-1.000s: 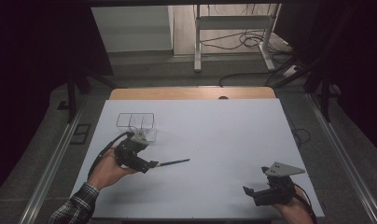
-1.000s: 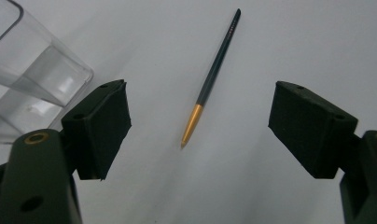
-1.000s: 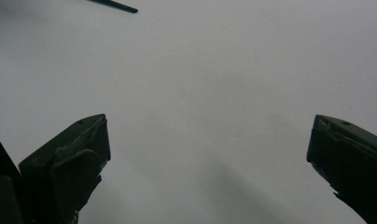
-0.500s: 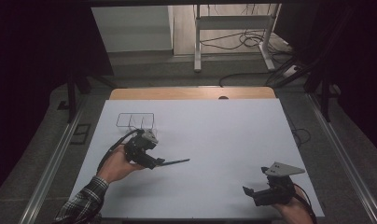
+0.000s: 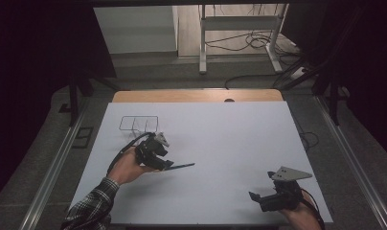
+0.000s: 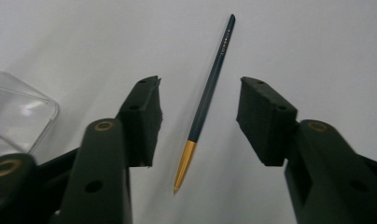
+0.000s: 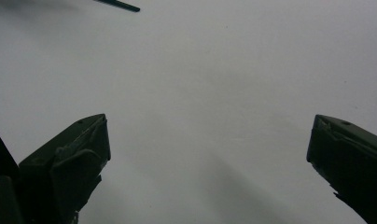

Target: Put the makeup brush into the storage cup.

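The pen [image 6: 210, 86] lies flat on the white desk [image 5: 230, 139], and the left gripper [image 6: 198, 116] sits right over it with its fingers [image 6: 142, 116] either side, just been closing in but not touching it yet. A clear case [image 5: 139, 123] sits just behind. The right gripper [image 7: 207, 154] rests near the desk's front right corner, fingers wide apart with nothing between them.

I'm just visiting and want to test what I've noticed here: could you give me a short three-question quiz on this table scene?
1. True or false: the left claw already pinches the pen.
2. What colour is the pen's tip: A gold, B red, C white?
3. Which claw has nothing between its jaws?

Key: 1 false, the jaws have just been closing but the pads stand apart from the pen between them. 2 A. 3 the right claw, over the bare white table.
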Demonstrator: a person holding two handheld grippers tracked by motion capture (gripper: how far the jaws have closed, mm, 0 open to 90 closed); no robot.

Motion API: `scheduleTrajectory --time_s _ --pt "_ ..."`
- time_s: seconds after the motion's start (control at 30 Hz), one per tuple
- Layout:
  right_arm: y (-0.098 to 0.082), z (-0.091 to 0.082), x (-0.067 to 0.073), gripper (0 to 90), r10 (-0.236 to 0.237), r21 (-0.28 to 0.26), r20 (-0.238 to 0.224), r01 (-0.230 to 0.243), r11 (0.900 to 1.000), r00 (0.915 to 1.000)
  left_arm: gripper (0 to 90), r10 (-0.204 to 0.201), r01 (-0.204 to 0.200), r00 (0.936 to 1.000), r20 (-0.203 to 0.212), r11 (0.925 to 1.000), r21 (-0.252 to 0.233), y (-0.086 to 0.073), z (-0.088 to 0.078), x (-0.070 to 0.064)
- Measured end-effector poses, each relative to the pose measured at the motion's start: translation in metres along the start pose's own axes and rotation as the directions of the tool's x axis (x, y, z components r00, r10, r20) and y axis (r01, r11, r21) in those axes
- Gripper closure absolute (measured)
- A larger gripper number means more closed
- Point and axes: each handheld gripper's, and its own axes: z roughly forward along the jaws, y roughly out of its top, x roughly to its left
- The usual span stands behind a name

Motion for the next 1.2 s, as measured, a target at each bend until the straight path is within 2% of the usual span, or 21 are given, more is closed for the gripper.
scheduleTrajectory --time_s 0.33,0.8,1.07,1.17,1.2 --pt "0.000 0.001 0.000 0.0 -0.001 0.003 -0.001 0.001 1.000 1.0000 63.7 0.026 -0.027 0.9996 0.010 0.9971 0.072 0.003 0.016 0.002" --pt "0.000 0.001 0.000 0.0 -0.004 0.008 -0.002 0.004 1.000 1.0000 69.7 0.052 -0.055 0.9984 0.021 0.9880 0.145 -0.003 0.035 0.005" --pt "-0.001 0.001 0.000 0.0 -0.007 0.013 -0.004 0.007 1.000 1.0000 73.7 0.057 -0.060 0.9981 0.023 0.9839 0.168 -0.005 0.042 0.006" --pt "-0.001 0.002 0.001 0.0 -0.008 0.014 -0.006 0.008 1.000 1.0000 75.9 0.050 -0.056 0.9981 0.037 0.9842 0.168 -0.004 0.042 0.007" --pt "-0.001 0.002 0.001 0.0 -0.009 0.016 -0.007 0.009 1.000 0.9999 79.1 0.043 -0.051 0.9980 0.047 0.9843 0.169 -0.005 0.042 0.007"
